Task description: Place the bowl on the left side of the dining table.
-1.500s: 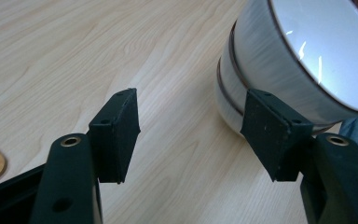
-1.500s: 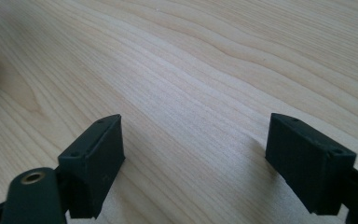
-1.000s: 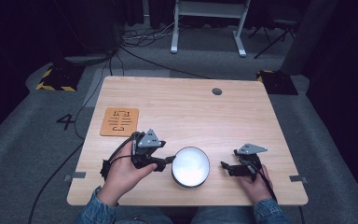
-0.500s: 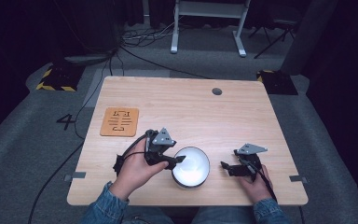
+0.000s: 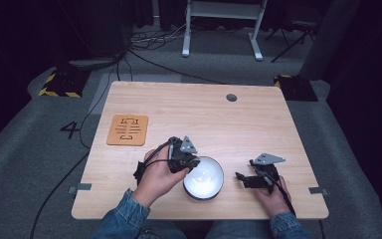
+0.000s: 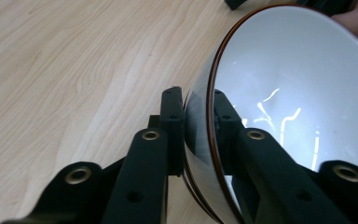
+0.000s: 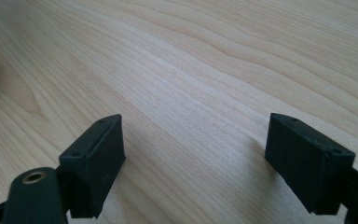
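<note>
A white bowl (image 5: 205, 178) with a dark rim stands near the front edge of the wooden table (image 5: 204, 119), between the two hands. My left gripper (image 5: 191, 165) is at the bowl's left edge, shut on its rim. In the left gripper view the bowl (image 6: 289, 84) fills the right side, and the left gripper (image 6: 198, 109) has one jaw outside the wall and one inside. My right gripper (image 5: 241, 179) rests low to the right of the bowl, pointing towards it and apart from it. In its own view the right gripper (image 7: 193, 144) stands open over bare wood.
An orange square mat (image 5: 127, 130) with black markings lies on the left part of the table. A small round cable hole (image 5: 231, 97) sits near the far edge. Cables and a white stand are on the floor beyond the table.
My left gripper has moved right to the bowl and now grips its left rim. The right gripper has stayed put.
</note>
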A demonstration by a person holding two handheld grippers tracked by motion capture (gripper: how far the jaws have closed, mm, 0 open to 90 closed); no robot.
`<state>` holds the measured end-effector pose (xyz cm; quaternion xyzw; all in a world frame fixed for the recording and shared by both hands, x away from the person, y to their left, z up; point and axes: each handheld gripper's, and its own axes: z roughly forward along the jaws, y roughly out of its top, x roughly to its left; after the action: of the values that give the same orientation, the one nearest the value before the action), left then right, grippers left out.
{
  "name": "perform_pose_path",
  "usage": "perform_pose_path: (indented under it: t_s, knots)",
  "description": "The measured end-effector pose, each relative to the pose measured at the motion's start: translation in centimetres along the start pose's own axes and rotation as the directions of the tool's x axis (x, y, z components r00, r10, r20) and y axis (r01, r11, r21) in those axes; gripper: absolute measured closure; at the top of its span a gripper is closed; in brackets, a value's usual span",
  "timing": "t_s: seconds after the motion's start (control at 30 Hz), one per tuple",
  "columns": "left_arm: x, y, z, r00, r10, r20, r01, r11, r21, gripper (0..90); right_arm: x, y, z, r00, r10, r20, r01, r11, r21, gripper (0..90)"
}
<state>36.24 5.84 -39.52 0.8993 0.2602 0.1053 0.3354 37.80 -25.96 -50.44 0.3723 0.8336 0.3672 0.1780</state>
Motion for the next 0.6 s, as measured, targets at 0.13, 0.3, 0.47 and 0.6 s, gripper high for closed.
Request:
perform_pose_path:
  t_s: [0.13, 0.3, 0.47, 0.6]
  knots:
    - [-0.3, 0.6, -0.1, 0.9997, 0.014, -0.021, -0.013, 0.9992, 0.037, 82.2, 0.0, 0.0, 0.0, 1.0000, 0.002, 0.000, -0.002, 1.000, 0.001, 20.1]
    - [-0.5, 1.2, -0.3, 0.9999, -0.001, -0.012, 0.002, 0.9967, 0.081, 81.9, 0.0, 0.0, 0.0, 1.0000, 0.000, 0.001, 0.000, 1.000, 0.001, 20.2]
    - [-0.5, 1.6, -0.6, 0.9993, 0.038, 0.005, -0.039, 0.9971, 0.066, 81.9, 0.1, 0.0, 0.0, 1.0000, 0.006, 0.000, -0.006, 1.000, -0.001, 20.4]
    - [-0.8, 1.9, -1.3, 0.9988, 0.044, 0.023, -0.045, 0.9974, 0.056, 81.9, 0.1, 0.0, 0.0, 1.0000, 0.006, 0.000, -0.006, 1.000, -0.001, 20.4]
